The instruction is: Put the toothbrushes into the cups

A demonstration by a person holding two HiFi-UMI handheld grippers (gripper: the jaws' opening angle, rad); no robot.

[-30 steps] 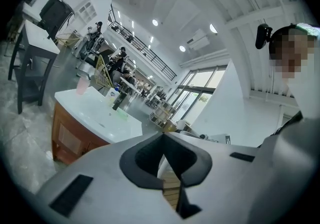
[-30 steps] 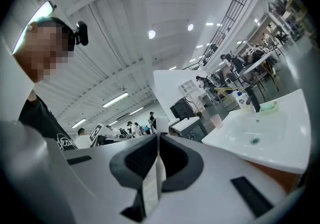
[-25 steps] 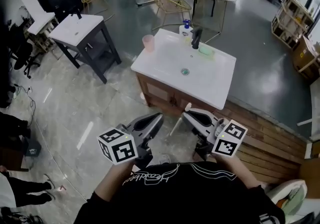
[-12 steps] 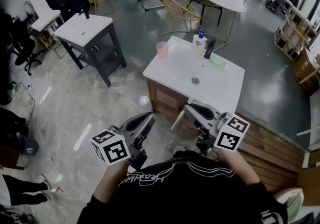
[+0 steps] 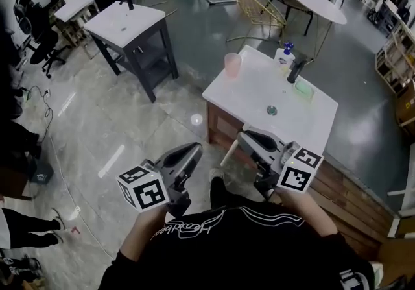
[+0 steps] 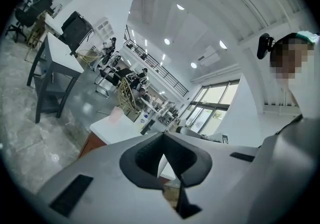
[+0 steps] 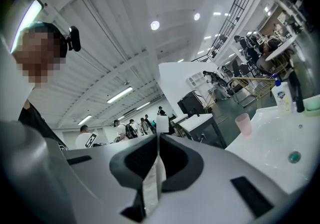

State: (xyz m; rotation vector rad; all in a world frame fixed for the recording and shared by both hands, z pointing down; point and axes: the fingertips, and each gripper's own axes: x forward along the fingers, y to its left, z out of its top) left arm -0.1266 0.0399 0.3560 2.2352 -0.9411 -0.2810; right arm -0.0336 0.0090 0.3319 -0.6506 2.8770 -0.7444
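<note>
A pink cup [image 5: 232,63] stands at the far left corner of the white sink counter [image 5: 253,104], and it also shows in the right gripper view [image 7: 243,124] and the left gripper view [image 6: 116,115]. My right gripper [image 5: 245,137] is shut on a white toothbrush [image 5: 228,152] just short of the counter's near edge. The brush handle runs up between the jaws [image 7: 153,183] of the right gripper [image 7: 158,137]. My left gripper [image 5: 192,150] hovers level over the floor to the left, its jaws [image 6: 163,137] closed together with nothing in them.
A soap bottle [image 5: 283,56], a dark faucet [image 5: 295,70] and a green soap bar [image 5: 303,86] sit along the counter's far edge. A second dark-framed sink stand [image 5: 127,24] is further left. Wire chairs [image 5: 256,6] and a round table [image 5: 318,4] stand behind.
The sink counter has slid right and down in the head view as the person moves across the floor. Both grippers kept their pose, and the toothbrush stayed gripped.
</note>
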